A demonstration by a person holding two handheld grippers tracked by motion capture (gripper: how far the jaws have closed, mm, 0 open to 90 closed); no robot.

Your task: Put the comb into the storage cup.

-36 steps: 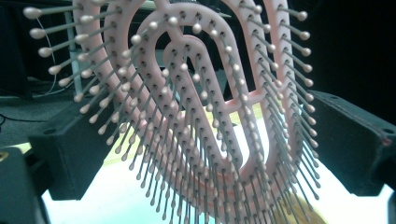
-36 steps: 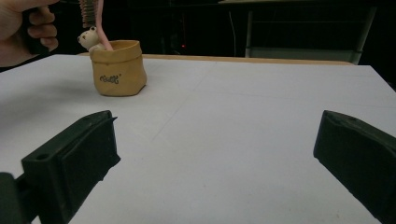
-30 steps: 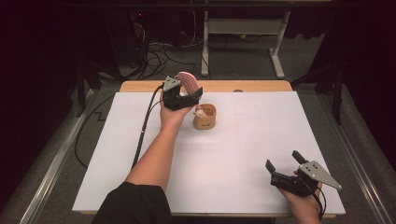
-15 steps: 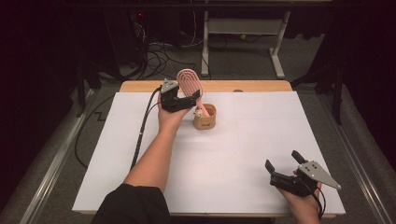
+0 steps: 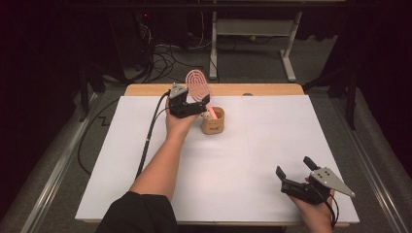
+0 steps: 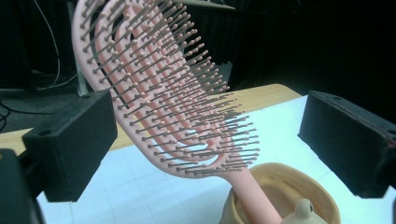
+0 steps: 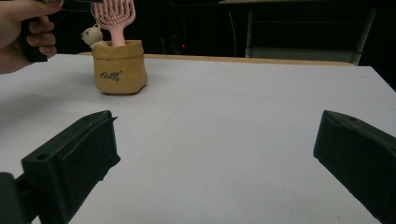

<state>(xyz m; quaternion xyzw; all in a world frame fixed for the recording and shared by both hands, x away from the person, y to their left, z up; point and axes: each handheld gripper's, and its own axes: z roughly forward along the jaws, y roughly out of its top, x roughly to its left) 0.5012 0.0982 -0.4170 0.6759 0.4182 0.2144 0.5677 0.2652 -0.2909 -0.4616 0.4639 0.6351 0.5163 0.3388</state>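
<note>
Hairbrush (image 6: 154,93) smooth pink plastic; pot (image 7: 120,67) matt, maybe paper.

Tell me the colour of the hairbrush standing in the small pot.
Pale pink hairbrush, with pink-tipped bristles; the left gripper view shows it best.

A pale pink hairbrush (image 6: 173,112) with grey, pink-tipped bristles stands in a tan pouch-like holder (image 7: 120,67) marked with small dark lettering. A cream-coloured bear figure (image 7: 92,36) sits at the holder's rim. The table (image 5: 252,145) is covered in white, with a light wood edge at the far side. Both grippers, left (image 5: 190,108) and right (image 5: 297,171), are black; the right carries a grey plate.
</note>
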